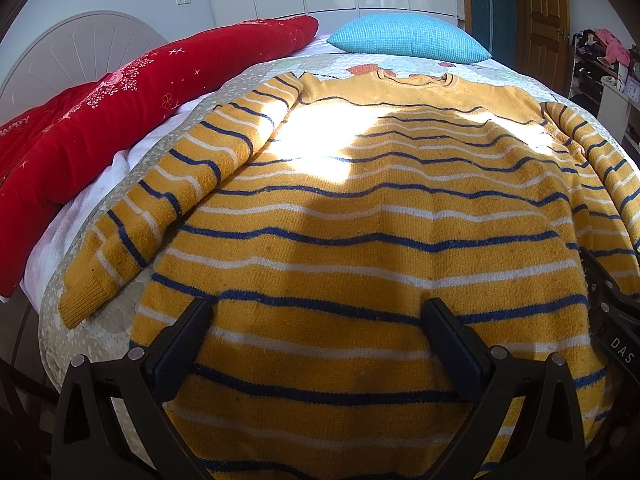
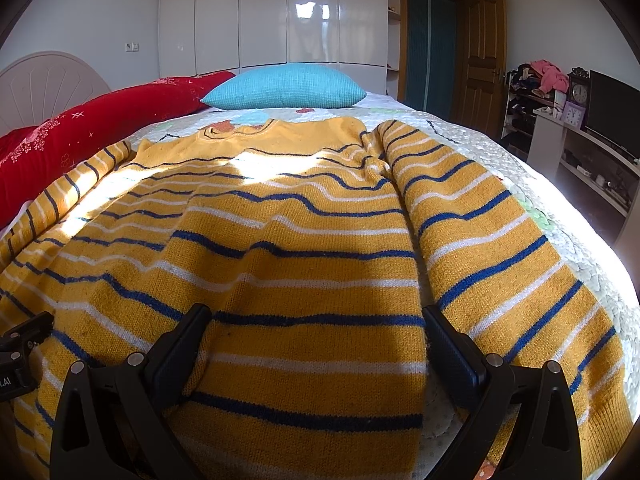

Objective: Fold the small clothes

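Note:
A yellow sweater (image 1: 360, 208) with blue and white stripes lies spread flat on the bed, collar at the far end, sleeves down each side. It also shows in the right wrist view (image 2: 288, 240). My left gripper (image 1: 318, 308) is open, its fingers wide apart just above the sweater's lower left body near the hem. My right gripper (image 2: 316, 314) is open above the lower right body, its right finger (image 2: 452, 344) beside the right sleeve (image 2: 500, 240). The left sleeve (image 1: 160, 208) lies at the left.
A patterned quilt (image 2: 500, 152) covers the bed. A red blanket (image 1: 100, 112) lies along the left side, a turquoise pillow (image 1: 408, 40) at the far end. A shelf unit with a TV and clocks (image 2: 580, 120) stands right of the bed.

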